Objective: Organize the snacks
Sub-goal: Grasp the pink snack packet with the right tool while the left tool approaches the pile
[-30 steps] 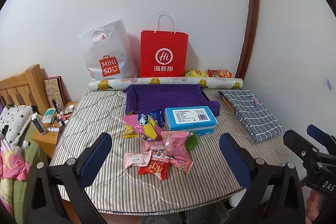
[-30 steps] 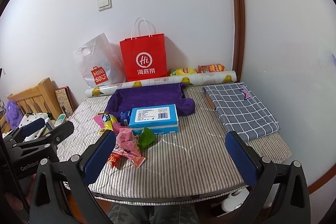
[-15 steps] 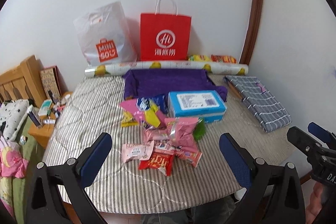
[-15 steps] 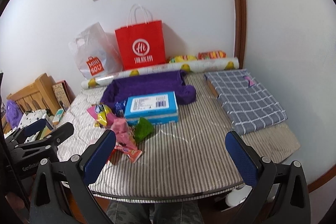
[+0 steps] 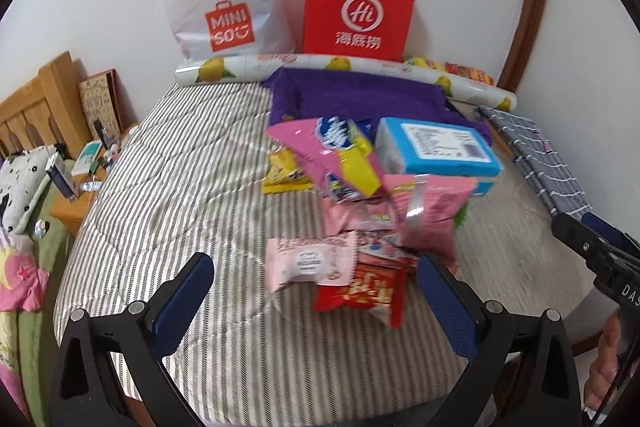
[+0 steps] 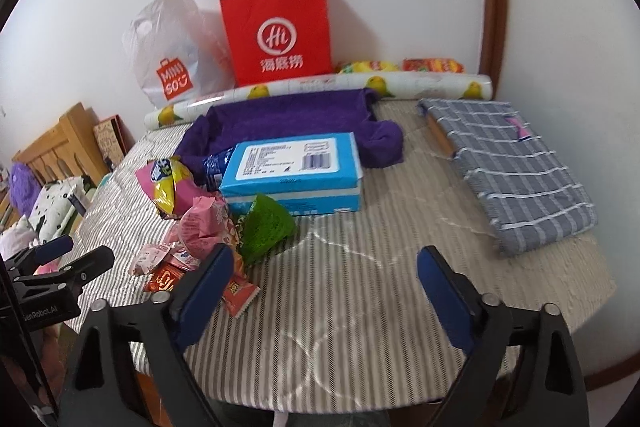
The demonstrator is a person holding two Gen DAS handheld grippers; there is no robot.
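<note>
A pile of snack packets lies on the striped mattress (image 5: 168, 187): a pink and yellow bag (image 5: 332, 155), a pink pouch (image 5: 428, 215), a pale pink packet (image 5: 310, 261) and a red packet (image 5: 368, 293). A blue box (image 5: 436, 151) sits beside them, in front of a purple cloth (image 5: 356, 95). My left gripper (image 5: 314, 287) is open, its fingers either side of the pale pink and red packets, just above them. My right gripper (image 6: 324, 275) is open and empty over bare mattress, right of the pile (image 6: 192, 227) and a green packet (image 6: 264, 227).
A red paper bag (image 5: 358, 15) and a white Miniso bag (image 5: 228, 3) stand against the back wall behind a printed roll (image 5: 256, 67). A folded grey checked cloth (image 6: 516, 171) lies at the right. A wooden headboard (image 5: 36, 107) and bedside clutter are at the left.
Both grippers have moved forward and down toward the mattress. The left one has closed in on the snack pile. Both stay open.
</note>
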